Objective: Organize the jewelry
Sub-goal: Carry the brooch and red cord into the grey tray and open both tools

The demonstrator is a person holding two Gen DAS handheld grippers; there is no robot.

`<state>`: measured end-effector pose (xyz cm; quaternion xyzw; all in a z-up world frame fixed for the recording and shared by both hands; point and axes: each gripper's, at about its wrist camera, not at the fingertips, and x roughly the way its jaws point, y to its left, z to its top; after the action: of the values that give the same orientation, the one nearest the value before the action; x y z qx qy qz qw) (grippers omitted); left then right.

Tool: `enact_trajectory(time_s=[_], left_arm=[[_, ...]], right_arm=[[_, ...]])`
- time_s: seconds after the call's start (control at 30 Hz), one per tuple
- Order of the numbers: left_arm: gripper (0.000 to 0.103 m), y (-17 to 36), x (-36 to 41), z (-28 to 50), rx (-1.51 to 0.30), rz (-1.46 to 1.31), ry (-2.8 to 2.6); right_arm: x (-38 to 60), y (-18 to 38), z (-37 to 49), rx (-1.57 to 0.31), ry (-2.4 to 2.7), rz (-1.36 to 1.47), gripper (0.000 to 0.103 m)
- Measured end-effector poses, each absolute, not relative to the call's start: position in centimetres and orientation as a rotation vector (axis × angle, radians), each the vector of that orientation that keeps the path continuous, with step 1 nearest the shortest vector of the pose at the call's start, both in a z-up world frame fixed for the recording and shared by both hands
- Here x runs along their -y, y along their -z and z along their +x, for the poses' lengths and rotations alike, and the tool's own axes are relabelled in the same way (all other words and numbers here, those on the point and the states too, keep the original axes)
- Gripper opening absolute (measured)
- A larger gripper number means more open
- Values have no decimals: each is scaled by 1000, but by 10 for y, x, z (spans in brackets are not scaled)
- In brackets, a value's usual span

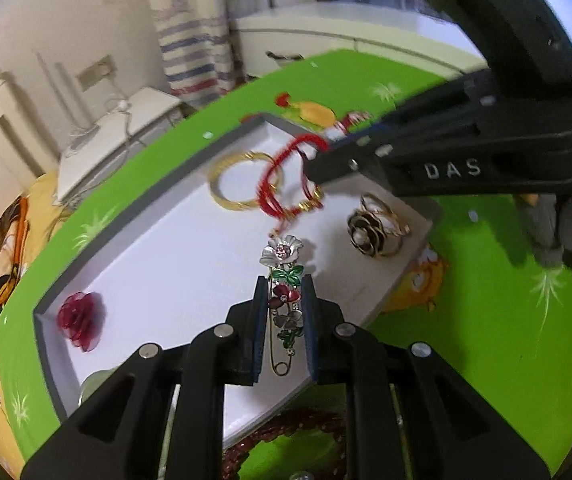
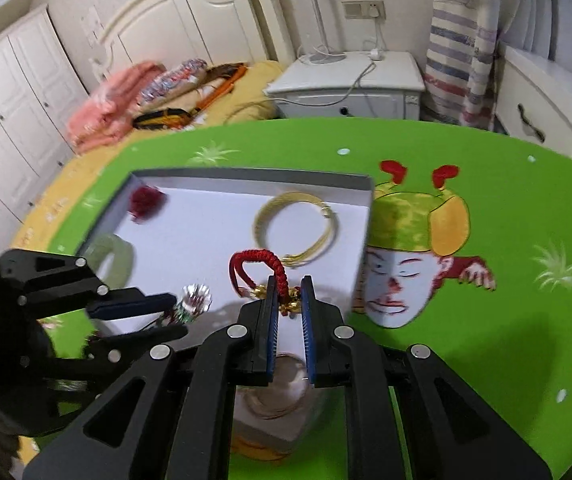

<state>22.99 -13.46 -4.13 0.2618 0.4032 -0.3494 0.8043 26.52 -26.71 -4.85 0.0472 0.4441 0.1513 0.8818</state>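
Left claw (image 1: 283, 296) is pinched on the flower brooch (image 1: 283, 280) over the white tray (image 1: 157, 248), while right claw (image 2: 290, 294) grips the red braided bracelet (image 2: 263, 266) just beside the gold bangle (image 2: 296, 228), all above the green worktop (image 2: 506, 320).

flower brooch (image 1: 284, 294): lower part lies between the left fingers (image 1: 261, 332), its sides hidden by them.
pale green bangle (image 1: 94, 385): mostly hidden behind the left gripper's body.
dark red beads (image 1: 286, 432): only partly seen through the gripper frame.
ring (image 2: 281, 390): blurred, half hidden under the right fingers (image 2: 309, 332).
red rose (image 2: 145, 203): smeared by blur.
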Motion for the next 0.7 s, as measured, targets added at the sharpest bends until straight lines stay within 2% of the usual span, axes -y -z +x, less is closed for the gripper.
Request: enact_trajectory(time_s=[0.1, 0.17, 0.2, 0.27, 0.3, 0.33, 0.5, 0.7], left_arm=[[17, 46, 137, 233, -876, 568, 755], [17, 44, 135, 235, -875, 550, 749], [18, 43, 135, 235, -873, 546, 746], [32, 41, 132, 234, -871, 537, 735], [45, 38, 130, 232, -862, 531, 725], [51, 36, 127, 229, -851, 527, 717], [55, 19, 109, 216, -809, 476, 680], [62, 2, 72, 196, -754, 378, 596]], right_arm=[[260, 52, 263, -935, -282, 21, 15], [257, 54, 259, -932, -292, 8, 25], [257, 54, 258, -931, -302, 11, 37], [253, 53, 250, -929, -318, 7, 48], [251, 53, 249, -931, -319, 3, 51], [249, 53, 245, -936, -321, 0, 53], [245, 51, 235, -951, -359, 54, 55], [219, 35, 220, -850, -456, 36, 55]])
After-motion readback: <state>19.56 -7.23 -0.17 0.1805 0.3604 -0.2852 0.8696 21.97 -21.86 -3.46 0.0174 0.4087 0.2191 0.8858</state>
